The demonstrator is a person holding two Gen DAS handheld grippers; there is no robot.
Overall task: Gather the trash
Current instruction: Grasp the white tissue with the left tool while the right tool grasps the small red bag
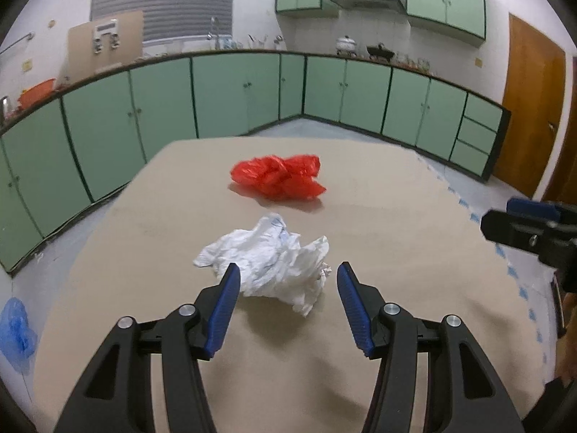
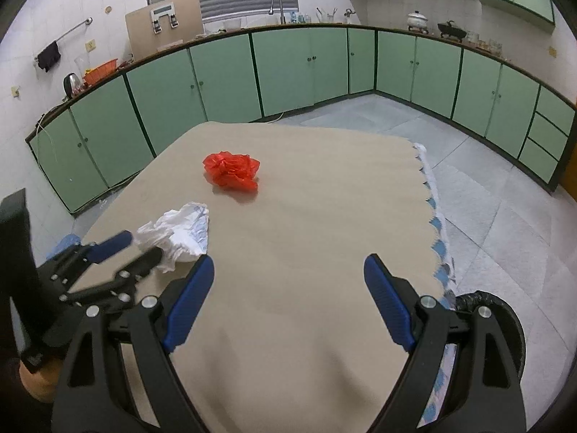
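Note:
A crumpled white wrapper [image 1: 274,263] lies on the beige tablecloth [image 1: 324,342], and a crumpled red plastic bag [image 1: 279,176] sits farther back. My left gripper [image 1: 288,270] is open, its blue pads standing either side of the wrapper's near edge without pressing on it. In the right wrist view the left gripper [image 2: 140,247] reaches the white wrapper [image 2: 180,231] from the left, with the red bag [image 2: 230,171] beyond. My right gripper [image 2: 288,261] hangs wide open over bare cloth [image 2: 306,216], holding nothing. It also shows at the edge of the left wrist view [image 1: 523,223].
A black-lined trash bin [image 2: 501,310] stands on the floor by the table's right near corner. A blue bag [image 1: 16,328] lies on the floor to the left. Green cabinets [image 2: 295,68] run along the far walls, and the scalloped cloth edge [image 2: 432,223] marks the table's right side.

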